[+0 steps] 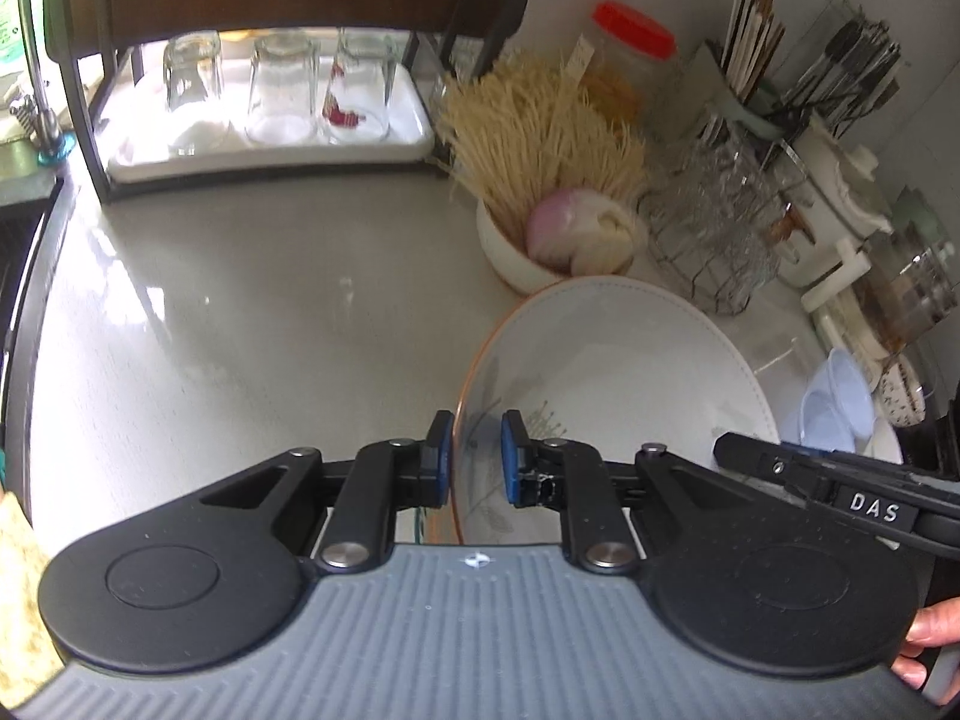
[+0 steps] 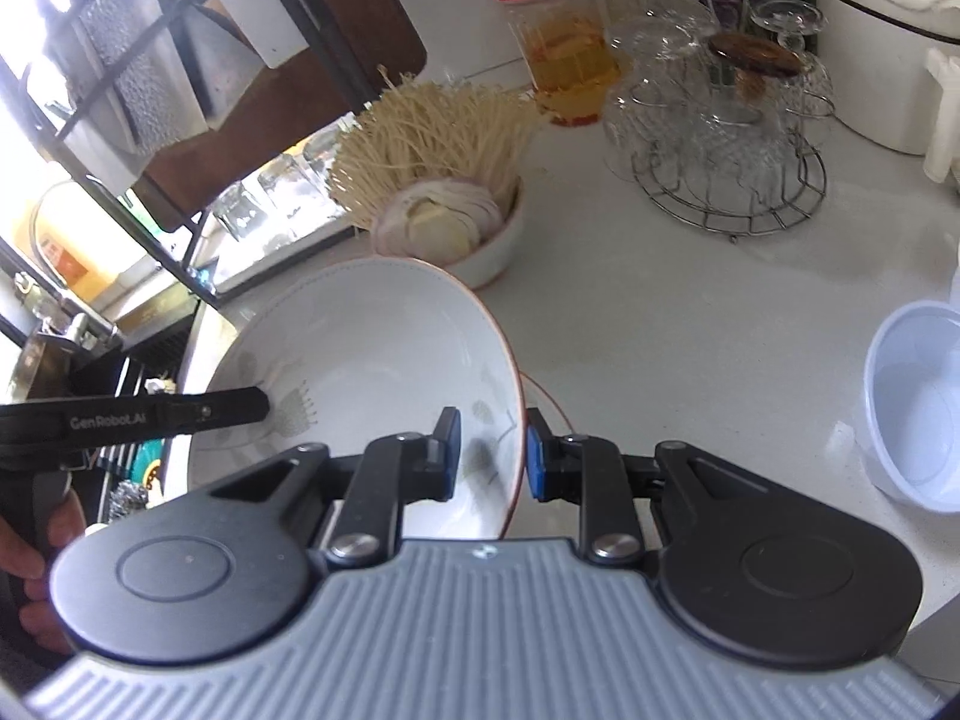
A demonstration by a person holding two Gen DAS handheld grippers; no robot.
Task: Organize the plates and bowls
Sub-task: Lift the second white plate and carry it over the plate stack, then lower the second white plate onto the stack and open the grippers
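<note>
A white bowl (image 1: 618,360) with an orange rim and a grey leaf pattern is held between both grippers above the counter. My left gripper (image 1: 474,456) is shut on the bowl's left rim. My right gripper (image 2: 493,456) is shut on the bowl's (image 2: 372,336) right rim. Each gripper shows in the other's view, the right one (image 1: 828,480) at the far rim, the left one (image 2: 180,414) inside the bowl's far side. A second orange-rimmed dish (image 2: 549,405) lies on the counter under the bowl. Pale blue plastic bowls (image 2: 918,402) sit to the right.
A white bowl of noodles and sliced onion (image 2: 456,216) stands behind. A wire rack of glass cups (image 2: 726,144), a red-lidded jar (image 2: 555,36) and a utensil holder (image 1: 756,60) are at the back right. A black shelf with upturned glasses (image 1: 276,90) is at the back left.
</note>
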